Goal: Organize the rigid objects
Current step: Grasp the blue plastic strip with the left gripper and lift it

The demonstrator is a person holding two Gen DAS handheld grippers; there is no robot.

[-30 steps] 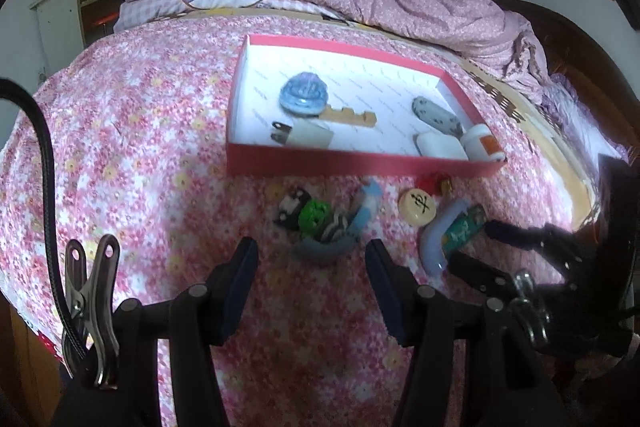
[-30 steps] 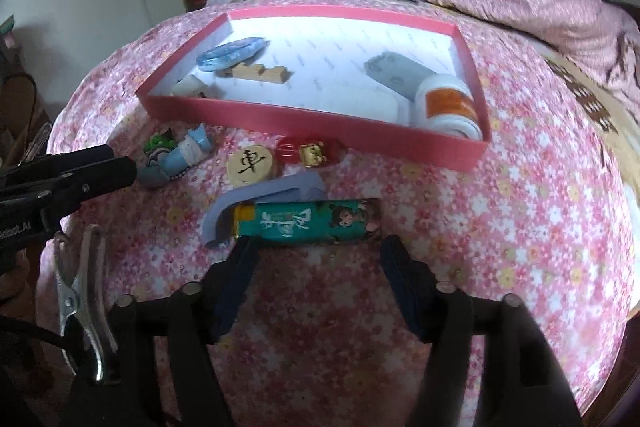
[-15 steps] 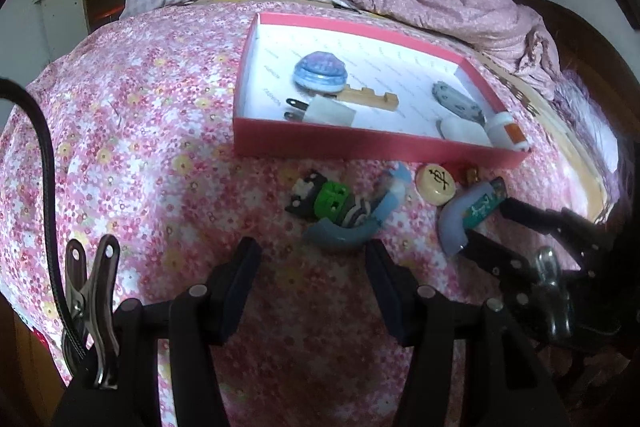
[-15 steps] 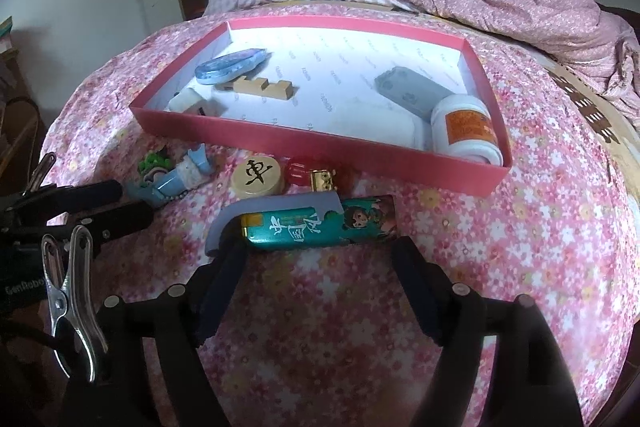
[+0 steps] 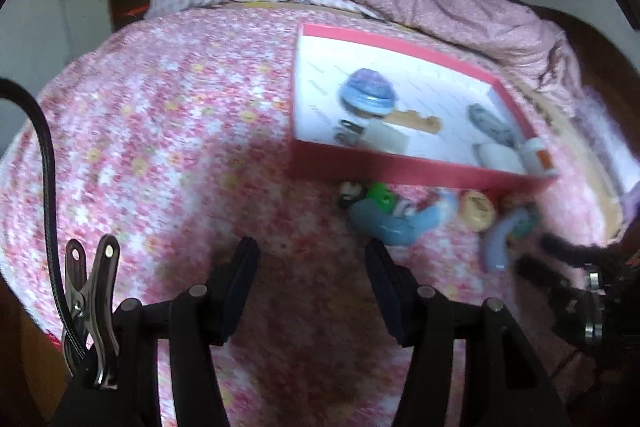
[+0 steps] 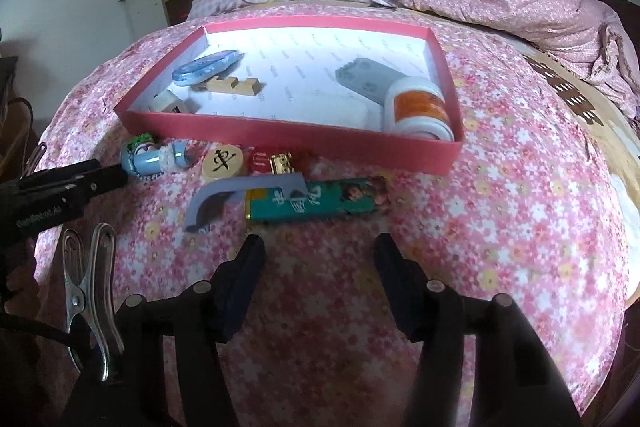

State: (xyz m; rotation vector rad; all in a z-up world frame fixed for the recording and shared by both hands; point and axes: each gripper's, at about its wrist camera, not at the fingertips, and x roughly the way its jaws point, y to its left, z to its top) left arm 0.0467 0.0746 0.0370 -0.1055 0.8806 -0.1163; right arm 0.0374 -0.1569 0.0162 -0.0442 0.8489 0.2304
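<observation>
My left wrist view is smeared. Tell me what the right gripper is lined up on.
Observer: The right gripper faces a teal lighter lying crosswise just beyond its tips. The jaws are closing, with nothing between them.
Operator: Say what touches the lighter.
Observer: A lilac hook lies against the lighter's end that is left in the picture.
Operator: Read me the disc.
Observer: The wooden disc bears a black Chinese character.

Both tools tilt downward. The left tool (image 5: 310,257) gapes with nothing between its jaws. The right tool (image 6: 318,253) is closing, jaws empty.
</observation>
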